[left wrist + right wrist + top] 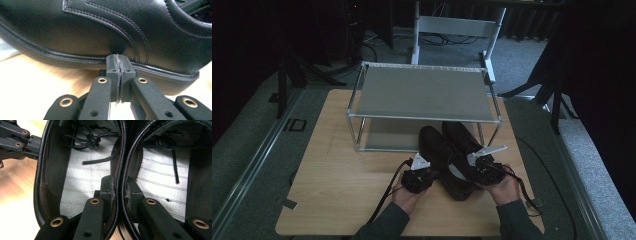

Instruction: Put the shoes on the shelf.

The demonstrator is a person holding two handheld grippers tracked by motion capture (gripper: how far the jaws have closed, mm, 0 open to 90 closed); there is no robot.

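1. Wooden surface carries a two-tier metal shoe rack at the rear.
2. Left gripper: fingers clenched empty, tips against the left shoe's outer side.
3. Right gripper: fingers grasping both shoes' adjoining collars; right shoe alongside, toes pointing at the rack's lower shelf.

You have two black leather lace-up shoes with pale grey striped insoles on a light wood-grain table.

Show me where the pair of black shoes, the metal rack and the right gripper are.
pair of black shoes point(439, 145), high view, left shoe's toe.
metal rack point(422, 92), high view, top shelf.
right gripper point(119, 192), right gripper view, between its fingertips.
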